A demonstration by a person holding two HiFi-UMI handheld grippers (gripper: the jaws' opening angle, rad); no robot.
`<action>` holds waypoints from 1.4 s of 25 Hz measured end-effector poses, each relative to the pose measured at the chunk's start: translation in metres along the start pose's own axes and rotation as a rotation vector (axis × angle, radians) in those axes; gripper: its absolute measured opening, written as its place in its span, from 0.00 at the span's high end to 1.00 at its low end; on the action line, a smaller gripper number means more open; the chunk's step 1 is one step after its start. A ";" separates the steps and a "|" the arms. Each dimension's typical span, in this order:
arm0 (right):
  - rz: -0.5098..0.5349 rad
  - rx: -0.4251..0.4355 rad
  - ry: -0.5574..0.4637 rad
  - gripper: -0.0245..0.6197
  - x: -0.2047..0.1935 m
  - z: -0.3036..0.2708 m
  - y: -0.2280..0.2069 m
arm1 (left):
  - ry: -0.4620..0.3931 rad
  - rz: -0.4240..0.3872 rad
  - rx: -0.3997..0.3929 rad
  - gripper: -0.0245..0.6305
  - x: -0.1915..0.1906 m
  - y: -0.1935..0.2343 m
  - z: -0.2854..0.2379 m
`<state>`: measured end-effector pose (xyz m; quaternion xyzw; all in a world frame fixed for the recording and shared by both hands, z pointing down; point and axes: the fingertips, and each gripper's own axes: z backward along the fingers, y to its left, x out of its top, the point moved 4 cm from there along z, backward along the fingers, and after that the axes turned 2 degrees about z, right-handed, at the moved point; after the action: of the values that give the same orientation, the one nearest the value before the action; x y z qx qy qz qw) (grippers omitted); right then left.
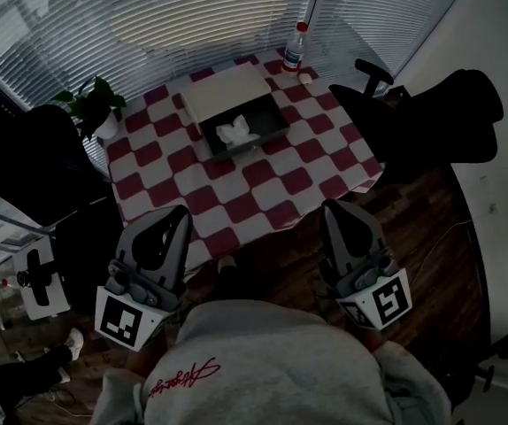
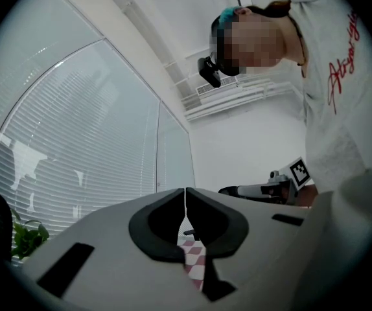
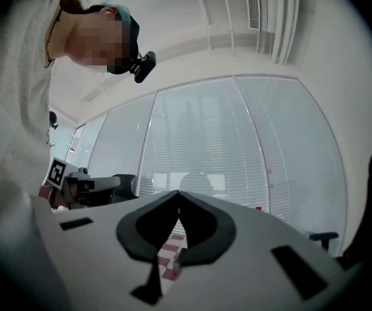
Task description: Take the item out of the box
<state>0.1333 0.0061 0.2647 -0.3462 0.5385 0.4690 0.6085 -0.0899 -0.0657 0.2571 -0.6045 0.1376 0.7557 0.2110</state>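
An open dark box (image 1: 252,142) sits on the far half of the red-and-white checked table (image 1: 236,193), its pale lid (image 1: 226,91) folded back behind it. A white crumpled item (image 1: 237,132) lies inside the box. My left gripper (image 1: 179,215) and right gripper (image 1: 334,209) hang close to my body, off the near edge of the table and well short of the box. In the left gripper view the left gripper (image 2: 185,196) points upward with its jaws touching and nothing between them. The right gripper (image 3: 178,199) shows the same in its own view.
A plastic bottle (image 1: 296,48) with a red cap stands at the table's far right corner. A potted plant (image 1: 93,104) stands off the table's left side. Black chairs flank the table at left (image 1: 24,158) and right (image 1: 431,122). Window blinds run behind.
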 end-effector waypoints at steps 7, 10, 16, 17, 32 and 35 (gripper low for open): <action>0.021 -0.015 -0.011 0.95 -0.001 -0.039 -0.014 | 0.021 -0.009 -0.028 0.93 -0.006 0.036 -0.020; 0.021 -0.024 -0.017 0.95 -0.002 -0.055 -0.018 | 0.017 -0.013 -0.040 0.93 -0.007 0.053 -0.029; 0.008 -0.021 -0.004 0.95 -0.013 -0.083 -0.019 | 0.014 -0.005 -0.055 0.93 -0.012 0.077 -0.042; 0.006 -0.018 -0.001 0.95 -0.015 -0.087 -0.019 | 0.013 -0.004 -0.053 0.93 -0.012 0.082 -0.043; -0.007 0.014 0.016 0.95 -0.025 -0.126 -0.016 | 0.023 0.009 -0.027 0.93 -0.018 0.112 -0.045; -0.010 0.013 0.013 0.95 -0.025 -0.128 -0.020 | 0.029 0.005 -0.019 0.93 -0.018 0.112 -0.046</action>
<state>0.1107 -0.1241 0.2642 -0.3478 0.5436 0.4602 0.6097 -0.1017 -0.1877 0.2587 -0.6170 0.1348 0.7488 0.2014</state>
